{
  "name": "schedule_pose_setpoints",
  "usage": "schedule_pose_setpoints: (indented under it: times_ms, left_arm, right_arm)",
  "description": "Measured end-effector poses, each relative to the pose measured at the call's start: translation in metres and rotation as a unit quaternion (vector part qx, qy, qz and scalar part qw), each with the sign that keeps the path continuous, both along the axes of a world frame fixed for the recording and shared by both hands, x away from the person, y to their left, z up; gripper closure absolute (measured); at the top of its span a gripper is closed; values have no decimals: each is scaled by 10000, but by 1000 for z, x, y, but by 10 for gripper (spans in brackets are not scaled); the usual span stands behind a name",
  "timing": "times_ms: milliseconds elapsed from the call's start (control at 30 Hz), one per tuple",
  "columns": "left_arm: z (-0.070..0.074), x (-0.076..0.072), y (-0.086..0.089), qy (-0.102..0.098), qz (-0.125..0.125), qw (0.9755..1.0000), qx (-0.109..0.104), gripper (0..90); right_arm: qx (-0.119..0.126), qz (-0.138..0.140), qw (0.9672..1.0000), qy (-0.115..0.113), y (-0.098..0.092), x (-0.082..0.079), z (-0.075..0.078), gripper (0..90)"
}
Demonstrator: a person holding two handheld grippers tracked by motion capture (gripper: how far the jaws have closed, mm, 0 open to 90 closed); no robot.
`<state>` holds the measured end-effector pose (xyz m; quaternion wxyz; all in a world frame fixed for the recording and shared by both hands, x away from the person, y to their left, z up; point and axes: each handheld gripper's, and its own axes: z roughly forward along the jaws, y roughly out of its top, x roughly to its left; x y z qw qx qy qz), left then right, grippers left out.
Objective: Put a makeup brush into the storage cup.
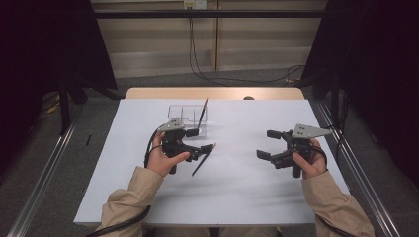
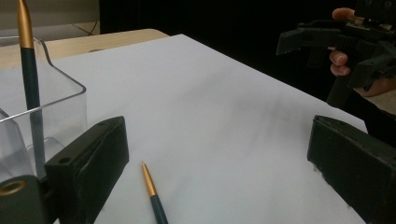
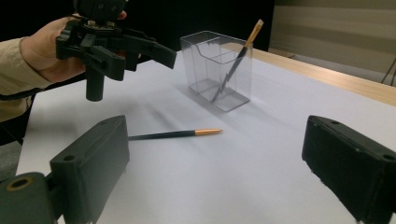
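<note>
White paper covered the counter [image 1: 148,197] where a loose pen [image 3: 173,134] lay flat under the left tool [image 1: 200,139], jaws wide and empty, the right tool [image 1: 269,144] likewise, presumably bound for the clear holder [image 3: 217,70] propping another pen [image 3: 238,56]

Seen from above, we have a table [image 1: 148,207] covered by a white sheet. At its far middle stands a clear plastic pen holder [image 1: 187,114] with one dark pen [image 1: 202,112] leaning inside. Just in front of it we find the left gripper [image 1: 202,139], its jaws apart over a second pen [image 1: 203,159] lying loose on the sheet. Well apart to the right, we see the right gripper [image 1: 269,144], jaws spread and empty.
</note>
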<state>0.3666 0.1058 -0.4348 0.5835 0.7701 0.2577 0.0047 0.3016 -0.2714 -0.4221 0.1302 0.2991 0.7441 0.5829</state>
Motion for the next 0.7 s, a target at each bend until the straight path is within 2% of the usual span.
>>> schedule_pose_setpoints:
  times_ms: [367,500,700]
  left_arm:
    - [-1,1,-3,3,7,10000,88,52]
    - [-2,2,-7,19,-1,9996,279,52]
    - [-5,4,-15,181,-40,9980,598,53]
  right_arm:
    - [-31,-187,9998,-40,-21,-12,-3,64]
    - [-48,-272,9996,-50,-26,-15,-7,64]
    - [-53,-279,9996,-82,-27,-16,-7,64]
